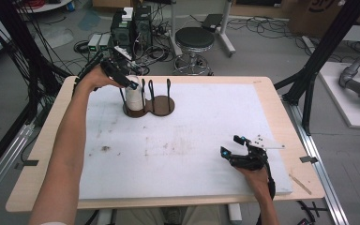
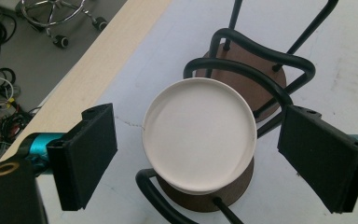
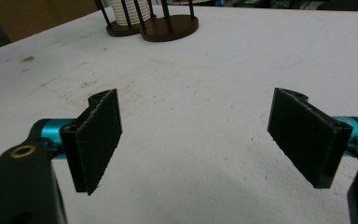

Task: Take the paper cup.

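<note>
My left gripper point(image 1: 132, 86) hangs above the white cup point(image 2: 198, 134), pointing down onto it. Its jaws stand wide, one pad to either side of the cup's rim, with a clear gap on both sides; nothing is gripped. The cup sits upright in the wire rack point(image 2: 256, 60), on the left of its two round brown base discs as the high view has it, with black wire loops rising around it. The neighbouring disc carries no cup. The rack stands toward the far left of the white mat point(image 1: 187, 140) that covers the desk point(image 1: 281, 108).

My right gripper point(image 1: 236, 150) is at the near right of the mat, well apart from the rack. Its jaws are wide, with bare mat between the pads point(image 3: 98, 140). The rack and cup show far off, ahead of it.
</note>
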Demonstrator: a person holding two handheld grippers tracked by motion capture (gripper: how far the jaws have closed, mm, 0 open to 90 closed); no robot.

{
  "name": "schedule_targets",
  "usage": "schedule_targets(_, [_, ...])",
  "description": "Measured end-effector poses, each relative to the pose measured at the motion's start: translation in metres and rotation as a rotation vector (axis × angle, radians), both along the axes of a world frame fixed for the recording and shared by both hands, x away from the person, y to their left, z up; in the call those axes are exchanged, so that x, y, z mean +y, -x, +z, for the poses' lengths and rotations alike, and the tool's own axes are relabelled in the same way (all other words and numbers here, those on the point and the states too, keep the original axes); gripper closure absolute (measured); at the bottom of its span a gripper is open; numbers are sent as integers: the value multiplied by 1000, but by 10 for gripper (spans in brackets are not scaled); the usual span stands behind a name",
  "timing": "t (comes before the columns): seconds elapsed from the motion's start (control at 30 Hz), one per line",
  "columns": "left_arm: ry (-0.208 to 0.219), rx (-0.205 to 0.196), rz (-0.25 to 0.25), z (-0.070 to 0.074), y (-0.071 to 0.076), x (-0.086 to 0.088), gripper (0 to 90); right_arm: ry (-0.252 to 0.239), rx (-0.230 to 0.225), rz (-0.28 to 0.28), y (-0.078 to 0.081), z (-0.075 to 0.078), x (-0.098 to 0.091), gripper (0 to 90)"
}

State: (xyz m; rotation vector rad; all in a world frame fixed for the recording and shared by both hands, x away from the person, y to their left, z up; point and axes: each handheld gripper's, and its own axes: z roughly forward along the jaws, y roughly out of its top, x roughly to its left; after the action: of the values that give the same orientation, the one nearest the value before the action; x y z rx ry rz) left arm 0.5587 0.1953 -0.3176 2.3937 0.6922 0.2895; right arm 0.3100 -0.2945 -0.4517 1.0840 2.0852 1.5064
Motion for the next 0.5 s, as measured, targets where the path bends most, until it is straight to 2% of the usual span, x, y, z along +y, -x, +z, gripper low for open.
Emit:
schedule_targets(0.17, [-38,22,-6,-7,-3,-4,117,-2,4,1,0,0,0,180])
schedule_targets(0.33, [-46,28,4,-10,-4,-6,134,-6,11,2,-1,0,0,180])
schedule_targets(0.5, [-62,38,8,-11,-5,-6,195,-3,16,8,-2,0,0,180])
